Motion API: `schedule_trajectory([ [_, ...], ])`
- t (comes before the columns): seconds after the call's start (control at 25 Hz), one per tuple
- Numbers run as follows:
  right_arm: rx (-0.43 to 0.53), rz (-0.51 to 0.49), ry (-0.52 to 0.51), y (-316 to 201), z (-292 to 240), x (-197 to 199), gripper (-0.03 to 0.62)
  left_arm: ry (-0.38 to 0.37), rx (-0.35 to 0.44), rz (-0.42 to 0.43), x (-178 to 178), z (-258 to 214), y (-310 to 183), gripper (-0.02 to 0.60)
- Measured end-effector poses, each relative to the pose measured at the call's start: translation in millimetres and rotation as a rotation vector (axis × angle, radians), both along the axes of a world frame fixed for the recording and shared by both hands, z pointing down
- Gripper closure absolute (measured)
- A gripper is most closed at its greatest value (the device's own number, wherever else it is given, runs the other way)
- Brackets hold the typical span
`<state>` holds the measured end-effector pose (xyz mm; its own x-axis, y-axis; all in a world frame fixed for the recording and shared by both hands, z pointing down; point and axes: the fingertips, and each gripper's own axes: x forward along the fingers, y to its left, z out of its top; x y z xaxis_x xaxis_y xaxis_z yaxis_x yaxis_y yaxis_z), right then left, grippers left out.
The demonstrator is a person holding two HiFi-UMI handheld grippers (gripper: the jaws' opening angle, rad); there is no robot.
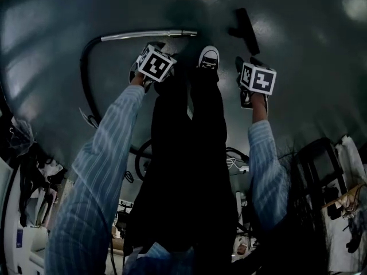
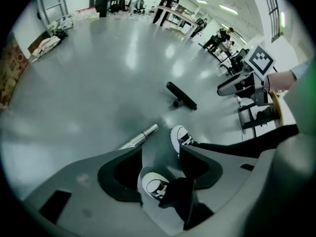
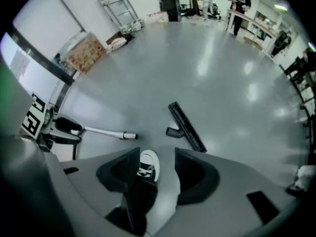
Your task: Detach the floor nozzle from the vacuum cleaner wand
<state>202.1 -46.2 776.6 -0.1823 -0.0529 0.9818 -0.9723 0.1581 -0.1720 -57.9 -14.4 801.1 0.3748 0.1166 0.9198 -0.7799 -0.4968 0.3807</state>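
The black floor nozzle lies on the grey floor by itself, apart from the silver wand, whose open end points toward it. A black hose curves away from the wand's other end. My left gripper hangs above the wand's end and my right gripper above the floor just short of the nozzle. In the left gripper view the jaws stand open and empty, with the wand tip and the nozzle far below. The right gripper is open and empty too, over the nozzle and the wand.
The person's dark trouser legs and white-toed shoes stand between the two grippers. People and tables are at the far end of the hall. A trolley and boxes stand by the wall. Black chairs stand behind, to the right.
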Motion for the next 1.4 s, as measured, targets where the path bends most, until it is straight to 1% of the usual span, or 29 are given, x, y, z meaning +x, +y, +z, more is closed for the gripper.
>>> schedule_trajectory([
  [0.08,0.003,0.080,-0.081,6.4,-36.3,-21.0,0.368,0.024,0.010,-0.056,6.5,-36.9,-2.2,0.344],
  [0.16,0.012,0.145,-0.169,10.9,-69.6,-43.8,0.368,0.039,0.051,-0.092,10.8,-72.4,-10.6,0.344],
  [0.24,0.025,0.191,-0.231,14.1,-97.6,-63.1,0.370,0.067,0.101,-0.115,14.5,-108.3,-19.1,0.344],
  [0.28,0.031,0.207,-0.247,16.7,-112.9,-71.3,0.379,0.081,0.119,-0.118,14.6,-127.7,-20.2,0.344],
  [0.32,0.035,0.220,-0.251,20.4,-131.4,-78.6,0.404,0.094,0.130,-0.116,12.7,-149.4,-18.6,0.344],
  [0.4,0.041,0.238,-0.241,27.9,-176.0,-91.3,0.494,0.112,0.154,-0.104,4.2,-200.1,-13.6,0.344],
  [0.44,0.045,0.244,-0.238,29.9,-195.6,-97.0,0.513,0.115,0.177,-0.100,-1.0,-224.0,-13.8,0.344],
  [0.56,0.067,0.257,-0.256,26.6,-222.3,-109.7,0.527,0.123,0.268,-0.105,-12.3,-268.4,-22.3,0.345],
  [0.64,0.089,0.260,-0.271,21.8,-237.6,-117.6,0.531,0.153,0.309,-0.133,-17.6,-296.6,-25.8,0.346],
  [0.76,0.125,0.267,-0.297,15.1,-276.7,-130.2,0.533,0.217,0.352,-0.213,-25.3,-347.7,-24.9,0.353],
  [0.84,0.142,0.282,-0.323,9.6,-310.5,-139.1,0.533,0.254,0.375,-0.271,-30.8,-379.9,-21.5,0.373],
  [0.92,0.169,0.293,-0.362,4.8,-352.7,-150.1,0.533,0.273,0.400,-0.326,-38.6,-413.2,-14.8,0.429],
  [1.0,0.206,0.296,-0.390,3.5,-395.6,-159.5,0.533,0.277,0.429,-0.378,-48.4,-444.7,-4.9,0.512],
  [1.04,0.222,0.297,-0.393,4.2,-414.3,-162.8,0.533,0.278,0.444,-0.402,-53.5,-458.7,0.7,0.540],
  [1.08,0.238,0.298,-0.392,4.8,-430.9,-165.4,0.533,0.281,0.458,-0.426,-58.7,-471.4,5.8,0.553],
  [1.16,0.279,0.303,-0.392,5.2,-459.9,-171.1,0.533,0.293,0.486,-0.478,-69.7,-493.5,13.2,0.565],
  [1.28,0.334,0.306,-0.425,10.4,-496.1,-184.3,0.533,0.323,0.515,-0.570,-85.4,-518.7,21.5,0.572],
  [1.4,0.360,0.276,-0.455,27.4,-525.3,-199.5,0.533,0.364,0.535,-0.642,-95.9,-542.3,29.4,0.574],
])
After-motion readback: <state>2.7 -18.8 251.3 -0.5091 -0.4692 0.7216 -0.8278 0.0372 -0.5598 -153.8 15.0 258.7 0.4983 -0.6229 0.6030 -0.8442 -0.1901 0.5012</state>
